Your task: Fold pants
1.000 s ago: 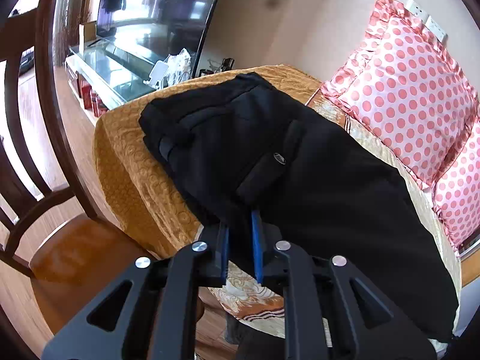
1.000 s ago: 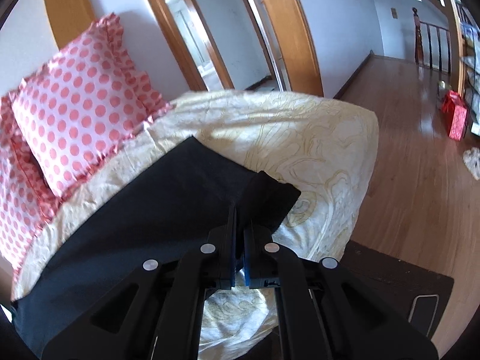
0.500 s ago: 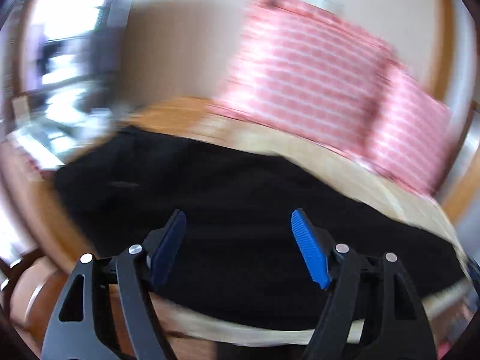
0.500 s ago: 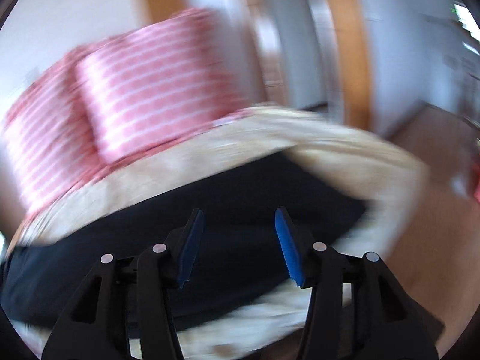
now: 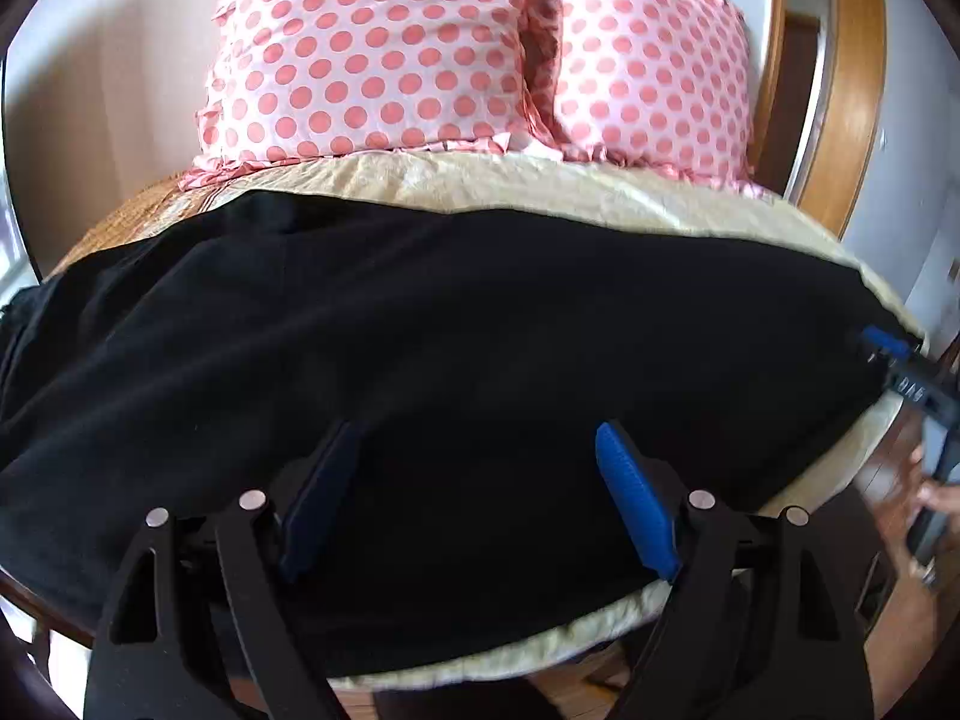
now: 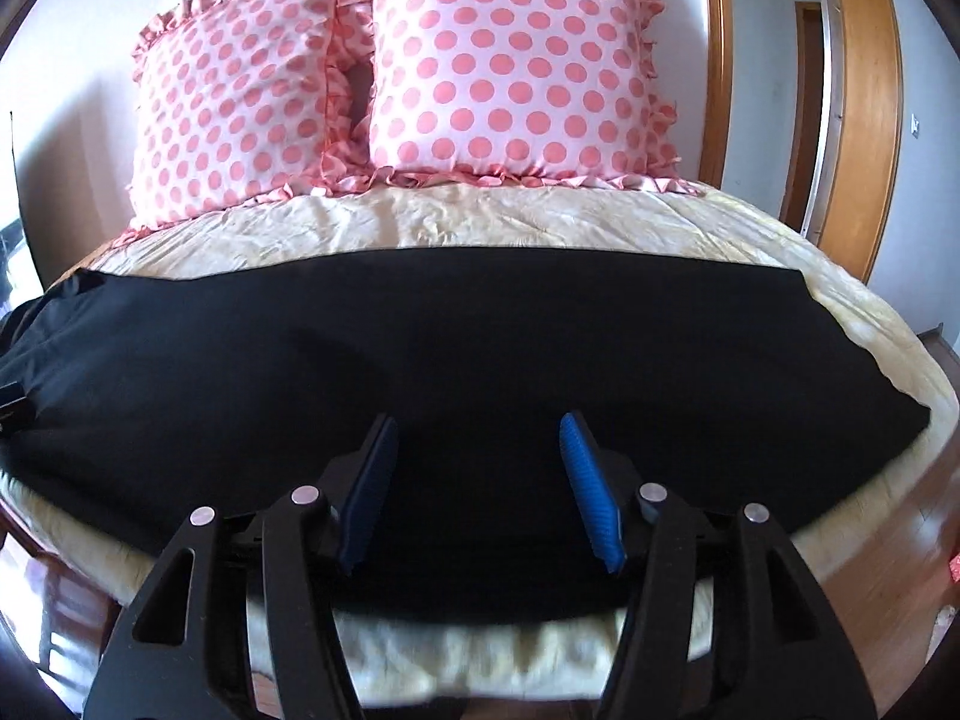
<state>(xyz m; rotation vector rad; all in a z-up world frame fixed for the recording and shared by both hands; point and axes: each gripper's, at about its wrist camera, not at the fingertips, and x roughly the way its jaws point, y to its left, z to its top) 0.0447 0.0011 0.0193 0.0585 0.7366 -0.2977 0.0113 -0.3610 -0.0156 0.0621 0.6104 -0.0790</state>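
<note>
Black pants (image 5: 456,324) lie flat lengthwise across the cream-covered seat (image 5: 540,192), waist end to the left and leg ends to the right; they also fill the right wrist view (image 6: 456,324). My left gripper (image 5: 474,438) is open and empty above the near edge of the pants. My right gripper (image 6: 477,426) is open and empty above the near edge further right. The right gripper also shows at the far right of the left wrist view (image 5: 900,360), held by a hand.
Two pink polka-dot pillows (image 6: 372,78) lean on the wall behind the pants. A wooden door frame (image 6: 864,108) stands at the right. Wooden floor (image 6: 900,516) shows beyond the seat's right edge.
Both grippers let go of the pants and opened. Both swung from the ends to face the pillows, over the long near edge of the pants.
</note>
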